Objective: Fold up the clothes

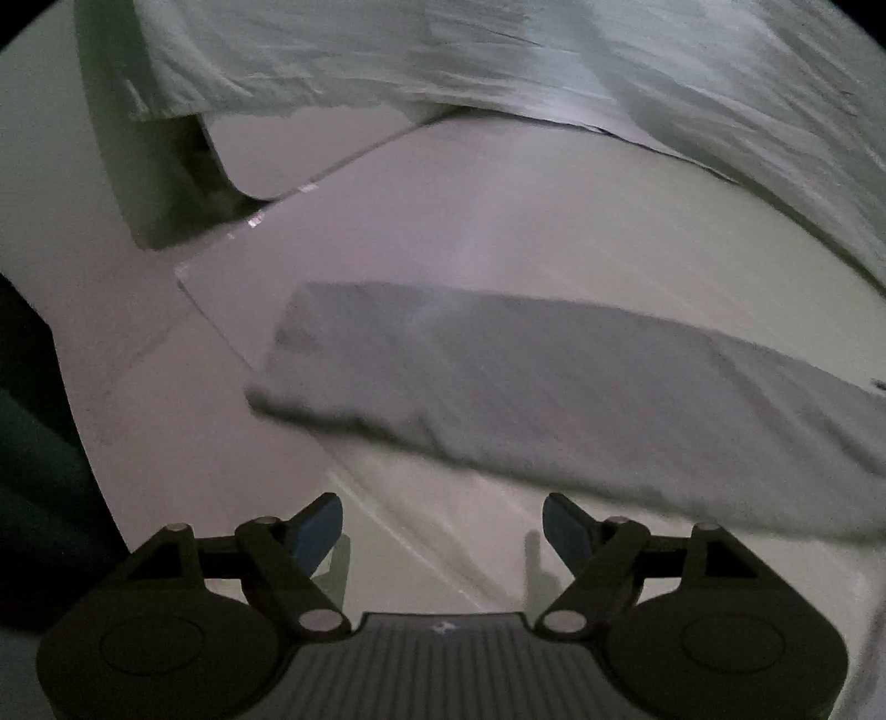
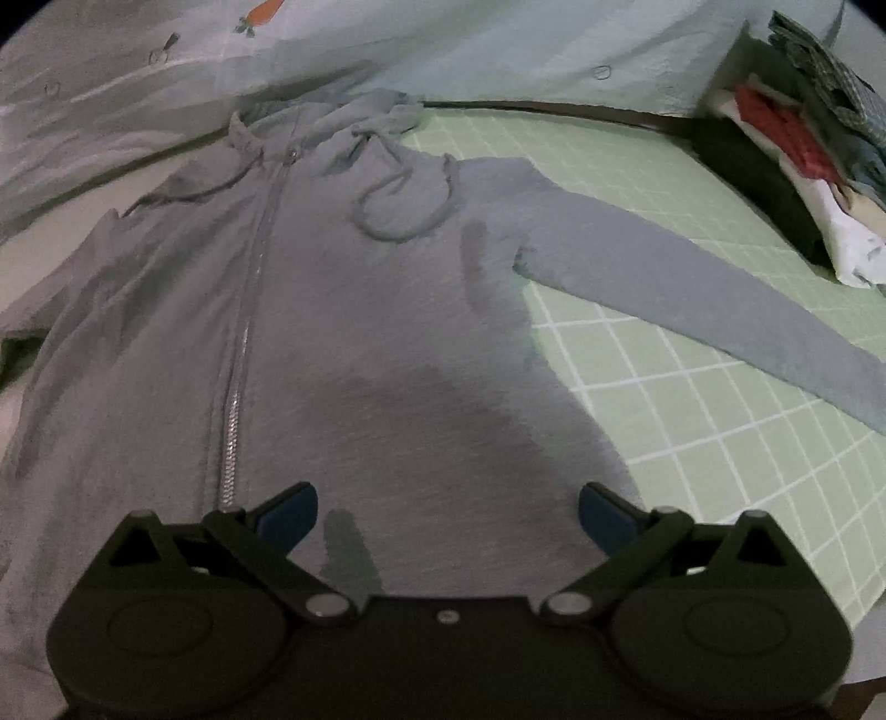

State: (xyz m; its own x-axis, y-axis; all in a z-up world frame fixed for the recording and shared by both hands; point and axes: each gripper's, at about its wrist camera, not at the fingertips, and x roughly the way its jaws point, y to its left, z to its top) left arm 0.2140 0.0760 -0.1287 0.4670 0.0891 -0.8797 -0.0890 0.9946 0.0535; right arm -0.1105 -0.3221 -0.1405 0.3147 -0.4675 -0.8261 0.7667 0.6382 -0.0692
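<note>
**Grey hoodie laid flat, both grippers spread and holding nothing**

We see the grey zip hoodie (image 2: 354,310) lying front-up on a green grid-pattern mat (image 2: 692,410) in the right wrist view. Zipper (image 2: 243,354) runs top to bottom, closed as far as we can tell. Hood (image 2: 354,124) sits bunched at the far end w/ the drawstring (image 2: 407,213) looped over the chest. One sleeve (image 2: 714,310) stretches out sideways across the mat toward the right edge of the pic.

Right gripper (image 2: 448,512) hangs over the hoodie's lower front, just right of the zipper. Its blue-padded fingers (image 2: 288,518) stand wide apart, nothing between them; their shadow falls on the fabric below.

Left gripper (image 1: 443,531) is likewise spread, blue pads (image 1: 318,529) well apart, nothing pinched. It hovers over a pale surface (image 1: 498,221). Just beyond it lies a grey strip of fabric (image 1: 554,387), prob. the hoodie's other sleeve, blurred, so we can't be sure.

Behind the hoodie there's pale bedding (image 2: 498,50) w/ small printed motifs. At far right, a stack of folded clothes (image 2: 797,160), red, white, dark and checked pieces, sits at the mat's edge, well apart from the sleeve.
</note>
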